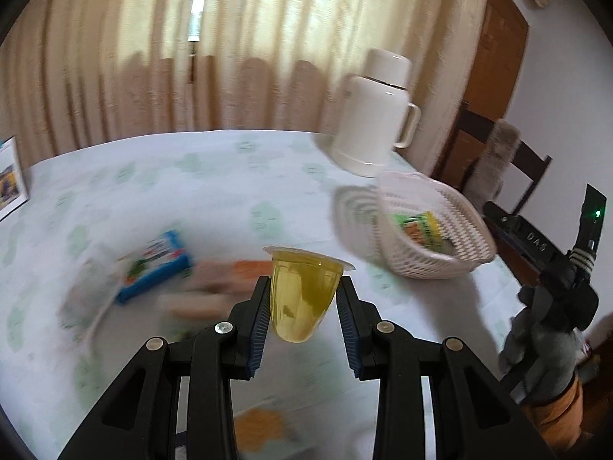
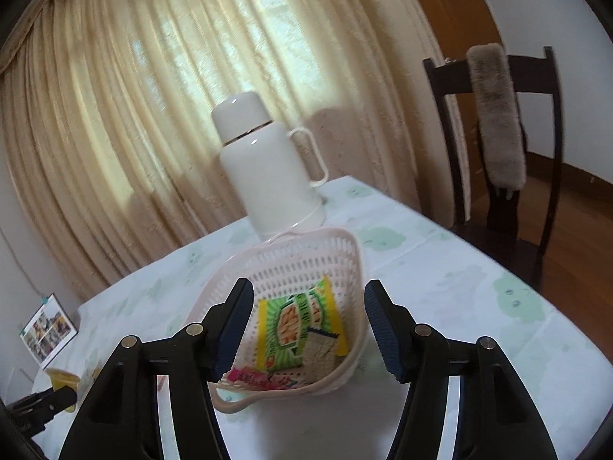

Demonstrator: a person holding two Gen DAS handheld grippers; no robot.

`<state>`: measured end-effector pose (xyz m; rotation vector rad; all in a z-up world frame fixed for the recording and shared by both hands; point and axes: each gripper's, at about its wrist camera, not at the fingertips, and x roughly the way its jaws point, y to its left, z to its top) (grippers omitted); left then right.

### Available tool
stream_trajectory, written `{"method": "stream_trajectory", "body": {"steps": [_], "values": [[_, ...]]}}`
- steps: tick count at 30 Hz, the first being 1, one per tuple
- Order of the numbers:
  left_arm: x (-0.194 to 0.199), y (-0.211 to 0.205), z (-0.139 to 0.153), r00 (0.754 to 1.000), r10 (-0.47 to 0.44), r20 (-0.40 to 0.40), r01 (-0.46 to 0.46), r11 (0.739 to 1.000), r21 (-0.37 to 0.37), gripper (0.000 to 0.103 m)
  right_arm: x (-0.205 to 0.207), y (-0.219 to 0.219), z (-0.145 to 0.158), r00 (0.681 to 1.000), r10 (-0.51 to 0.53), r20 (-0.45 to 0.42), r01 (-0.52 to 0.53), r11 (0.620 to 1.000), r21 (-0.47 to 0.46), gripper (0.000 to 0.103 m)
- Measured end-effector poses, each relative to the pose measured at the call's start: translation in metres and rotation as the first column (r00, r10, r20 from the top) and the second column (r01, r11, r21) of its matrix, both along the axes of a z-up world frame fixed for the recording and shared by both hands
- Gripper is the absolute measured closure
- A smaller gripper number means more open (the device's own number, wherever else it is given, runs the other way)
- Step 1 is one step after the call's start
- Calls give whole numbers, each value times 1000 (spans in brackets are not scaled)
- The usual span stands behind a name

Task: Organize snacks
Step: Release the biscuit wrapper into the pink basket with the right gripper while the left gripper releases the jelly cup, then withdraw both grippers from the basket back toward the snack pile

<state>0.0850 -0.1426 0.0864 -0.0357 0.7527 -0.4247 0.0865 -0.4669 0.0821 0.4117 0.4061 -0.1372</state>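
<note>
My left gripper [image 1: 302,299] is clamped on a yellow jelly cup [image 1: 304,293], upright, its rim up and its rounded base down, lifted above the table [image 1: 214,191]. Only the left view shows the loose snacks, blurred: a blue packet [image 1: 159,264] and an orange one [image 1: 251,268] on the cloth. It also shows my right gripper [image 1: 536,245] at the right edge, beside the basket [image 1: 433,264].

The right view looks into that basket [image 2: 306,260]: a green and yellow snack packet [image 2: 295,322] lies inside, long axis running away from me. My right gripper [image 2: 308,326] stands open, nothing between its pads.

A white flask [image 2: 268,168] stands behind the basket, before cream curtains [image 2: 134,115]; a dark chair [image 2: 494,145] sits at the right.
</note>
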Motion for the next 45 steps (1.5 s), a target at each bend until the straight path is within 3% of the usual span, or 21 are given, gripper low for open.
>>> {"method": "stream_trajectory", "body": {"steps": [11, 20, 22, 23, 24, 26, 35, 45], "values": [[25, -95, 20, 983, -179, 38, 179, 984, 7, 73, -11, -10, 2, 999, -52, 14, 51, 997, 54, 42], [43, -143, 13, 971, -239, 6, 239, 971, -3, 72, -17, -26, 1, 995, -102, 8, 101, 989, 109, 42], [48, -150, 10, 970, -242, -5, 242, 970, -13, 68, -17, -26, 1, 995, -99, 7, 97, 989, 107, 42], [50, -152, 9, 970, -243, -8, 243, 970, -21, 54, -17, -26, 1, 995, -97, 6, 96, 990, 106, 42], [51, -152, 8, 971, -240, -3, 240, 970, -28, 41, -17, -26, 2, 996, -94, 7, 93, 990, 106, 42], [51, -148, 9, 978, -208, 17, 209, 977, -35, 37, -18, -26, 3, 995, -98, 9, 96, 989, 109, 42], [43, -127, 16, 992, -124, 30, 125, 992, -24, 36, -20, -29, 2, 994, -105, 7, 103, 988, 115, 41], [12, -87, 28, 999, -12, 39, 13, 1000, -28, 35, -14, -17, 4, 997, -80, -1, 80, 995, 55, 41]]}}
